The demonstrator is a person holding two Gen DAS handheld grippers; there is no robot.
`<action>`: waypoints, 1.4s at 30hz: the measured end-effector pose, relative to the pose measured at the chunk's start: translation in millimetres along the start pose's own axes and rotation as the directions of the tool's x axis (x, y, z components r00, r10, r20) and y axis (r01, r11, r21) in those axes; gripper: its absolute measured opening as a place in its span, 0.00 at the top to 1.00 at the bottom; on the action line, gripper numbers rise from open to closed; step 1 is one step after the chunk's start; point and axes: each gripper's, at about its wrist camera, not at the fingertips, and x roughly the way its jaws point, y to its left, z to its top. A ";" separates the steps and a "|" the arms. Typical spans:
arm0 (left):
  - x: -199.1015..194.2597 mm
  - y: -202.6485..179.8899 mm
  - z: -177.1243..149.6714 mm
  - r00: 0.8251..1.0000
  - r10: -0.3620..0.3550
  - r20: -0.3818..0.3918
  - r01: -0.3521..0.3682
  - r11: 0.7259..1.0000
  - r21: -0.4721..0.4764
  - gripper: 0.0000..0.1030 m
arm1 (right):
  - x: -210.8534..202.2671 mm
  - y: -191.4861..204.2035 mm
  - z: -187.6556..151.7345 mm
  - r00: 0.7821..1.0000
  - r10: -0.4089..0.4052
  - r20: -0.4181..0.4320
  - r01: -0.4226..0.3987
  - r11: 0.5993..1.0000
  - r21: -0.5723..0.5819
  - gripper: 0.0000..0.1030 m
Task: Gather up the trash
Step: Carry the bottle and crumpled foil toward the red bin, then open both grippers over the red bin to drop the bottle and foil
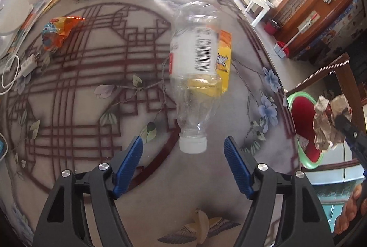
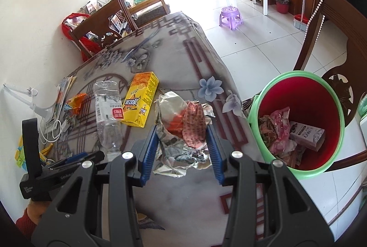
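1. Nearest, the left tool (image 1: 183, 148) stands wide apart and holds nothing; the white cap of a clear plastic bottle (image 1: 197, 72) lies between its blue fingers (image 1: 129, 164) without touching either.
2. The right tool (image 2: 182, 141) is clamped on a crumpled paper wad (image 2: 183, 132), held above the desk (image 2: 188, 196) near its edge.
3. The desk carries a glossy cover printed with dark red lattice, blue flowers and a bird at 6 o'clock in both views.
4. In the right wrist view the bottle lies at 10 o'clock from the wad, just beside a yellow carton (image 2: 140, 102); an orange snack wrapper (image 2: 76, 102) lies further left, well apart.
5. A white lamp (image 2: 45, 95), booklets and a white cable sit at the desk's 9 o'clock edge.
6. At 3 o'clock, just off the desk, a red bin with a green rim (image 2: 305, 118) already holds a small box and crumpled wrappers.
7. Further off, wooden chairs (image 2: 101, 24) stand by the desk; beyond, a white tiled floor (image 2: 252, 40) carries a purple stool (image 2: 230, 16), a white low table and a second red bin.
8. Framed pictures hang at 11 o'clock.
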 end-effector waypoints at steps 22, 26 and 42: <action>36.5 41.1 43.0 0.997 0.067 0.023 -0.062 0.986 -0.151 0.51 | 3.3 -8.9 11.1 1.000 -0.020 -0.009 0.020 1.000 -0.007 0.60; 5.1 30.6 35.8 0.994 0.065 0.091 -0.053 0.991 -0.126 0.57 | 4.3 -11.6 12.5 1.000 -0.019 -0.003 0.019 1.000 0.001 0.60; -27.9 -99.3 37.0 0.979 -0.157 0.131 0.136 0.978 0.160 0.57 | -6.6 -82.8 10.7 0.991 -0.134 0.019 0.130 0.984 0.120 0.60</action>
